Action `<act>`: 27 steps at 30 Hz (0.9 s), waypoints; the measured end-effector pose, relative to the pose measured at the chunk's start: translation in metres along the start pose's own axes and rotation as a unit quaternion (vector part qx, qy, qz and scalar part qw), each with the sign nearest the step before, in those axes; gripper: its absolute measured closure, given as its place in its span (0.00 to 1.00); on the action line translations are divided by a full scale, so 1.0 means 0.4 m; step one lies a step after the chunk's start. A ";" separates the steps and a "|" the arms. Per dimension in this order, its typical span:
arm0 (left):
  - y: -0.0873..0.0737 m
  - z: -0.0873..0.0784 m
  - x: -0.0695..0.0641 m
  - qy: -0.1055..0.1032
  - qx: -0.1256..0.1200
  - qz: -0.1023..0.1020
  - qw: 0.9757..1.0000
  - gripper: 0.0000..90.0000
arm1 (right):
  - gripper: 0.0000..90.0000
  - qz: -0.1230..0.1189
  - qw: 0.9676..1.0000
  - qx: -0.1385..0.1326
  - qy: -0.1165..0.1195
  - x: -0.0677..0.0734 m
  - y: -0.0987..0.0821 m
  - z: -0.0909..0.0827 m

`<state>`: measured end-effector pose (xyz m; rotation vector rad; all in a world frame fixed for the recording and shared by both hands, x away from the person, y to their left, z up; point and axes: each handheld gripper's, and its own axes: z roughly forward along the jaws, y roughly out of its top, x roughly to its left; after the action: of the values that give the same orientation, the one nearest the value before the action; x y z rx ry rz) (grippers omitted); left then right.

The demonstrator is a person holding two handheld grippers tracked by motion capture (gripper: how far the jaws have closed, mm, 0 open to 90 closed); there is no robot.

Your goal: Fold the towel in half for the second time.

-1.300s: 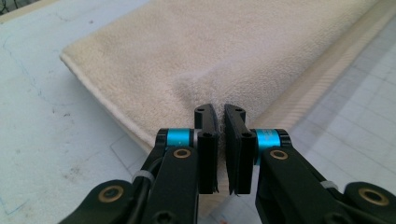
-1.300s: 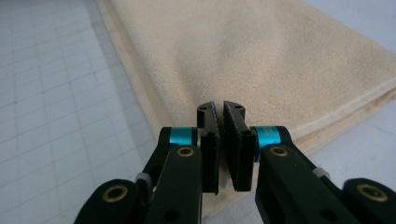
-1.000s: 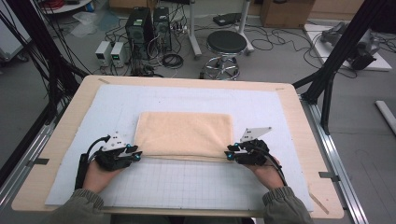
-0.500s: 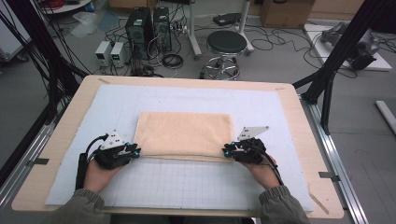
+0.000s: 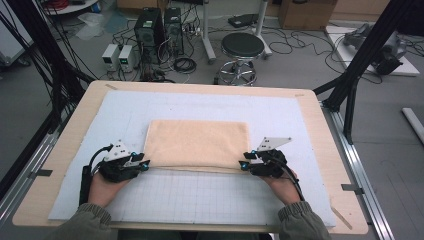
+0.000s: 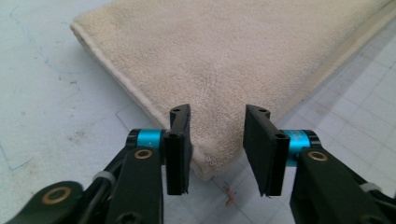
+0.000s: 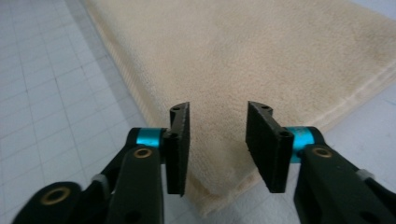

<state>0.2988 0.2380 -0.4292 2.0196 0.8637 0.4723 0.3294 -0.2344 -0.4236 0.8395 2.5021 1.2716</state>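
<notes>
The towel (image 5: 197, 144) is lying flat on the white mat (image 5: 300, 120), folded into a neat block, and it is the landmark for everything here. The left gripper (image 5: 142, 164) is sitting at the towel's near left corner, and the right gripper (image 5: 243, 165) is sitting at the towel's near right corner. Both hands are staying just where they were 1 second ago, right at those 2 corners.

What is changing is the jaws. Both pairs have just been opening. In the left gripper view, the left gripper (image 6: 217, 149) is showing a clear gap, about half open, and the towel (image 6: 243, 51) corner is lying on the mat between the jaws without being pinched. In the right gripper view, the right gripper (image 7: 217, 149) is looking the same, with the towel (image 7: 261, 51) corner lying loose between its jaws. Neither gripper is holding anything.

This is looking like a letting go. The towel is resting by itself on the mat, with its near edge straight between the 2 grippers. So this fold is probably finished, and the hands are likely getting free to pull back from the towel or to reach for another edge of it
</notes>
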 end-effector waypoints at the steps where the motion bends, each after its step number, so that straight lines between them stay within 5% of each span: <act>1: 0.001 -0.005 -0.001 -0.001 -0.005 -0.005 1.000 0.63 | 0.56 0.002 1.000 -0.002 -0.002 0.001 0.000 -0.003; 12: 0.004 -0.059 -0.021 0.002 -0.027 -0.010 1.000 0.44 | 0.34 0.001 0.999 -0.032 -0.022 0.015 0.001 -0.046; 27: -0.012 -0.107 -0.049 0.009 -0.038 -0.015 0.999 0.28 | 0.23 0.008 0.998 -0.045 -0.036 0.033 -0.034 -0.099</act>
<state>0.2574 0.2501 -0.4096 1.9325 0.8729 0.4986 0.2966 -0.2599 -0.4096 0.8700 2.3677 1.3232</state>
